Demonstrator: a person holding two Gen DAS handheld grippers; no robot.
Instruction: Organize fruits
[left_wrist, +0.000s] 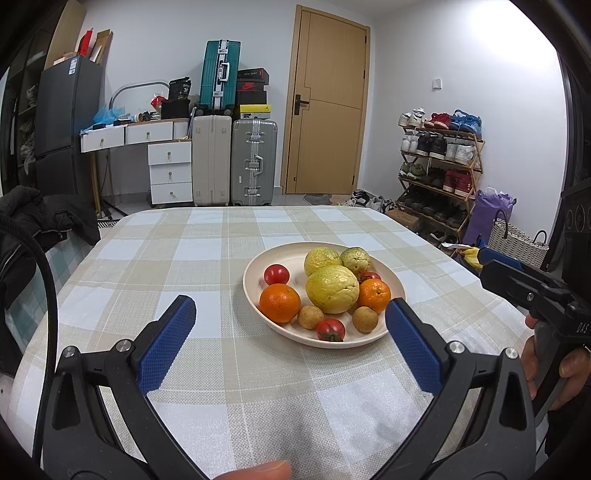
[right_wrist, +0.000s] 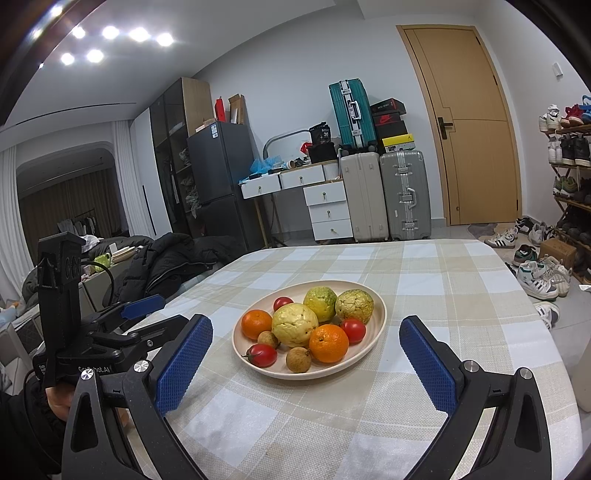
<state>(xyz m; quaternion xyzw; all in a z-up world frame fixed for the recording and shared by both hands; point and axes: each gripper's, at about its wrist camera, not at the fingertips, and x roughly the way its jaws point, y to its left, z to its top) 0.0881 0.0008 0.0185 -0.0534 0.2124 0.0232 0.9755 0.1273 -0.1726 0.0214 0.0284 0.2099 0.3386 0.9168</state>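
A cream plate (left_wrist: 258, 266) on the checked tablecloth holds three yellow-green guavas, the biggest (left_wrist: 332, 290) in the middle. Around it lie two oranges (left_wrist: 279, 302), three small tomatoes (left_wrist: 330, 329) and two brown longans (left_wrist: 310, 316). My left gripper (left_wrist: 290, 302) is open and empty, hovering just short of the plate's near rim. My right gripper (right_wrist: 306, 322) is also open and empty, facing the same plate (right_wrist: 380, 314) from the near right. Each gripper shows in the other's view: the right gripper (left_wrist: 485, 262) at the right edge, the left gripper (right_wrist: 166, 310) at the left.
The checked table (left_wrist: 184, 251) extends left of and behind the plate. A black jacket (left_wrist: 44, 221) lies off its left edge. A hand (left_wrist: 569, 369) holds the right gripper's handle. Suitcases (left_wrist: 255, 162), a drawer unit, a door and a shoe rack (left_wrist: 439, 166) stand far behind.
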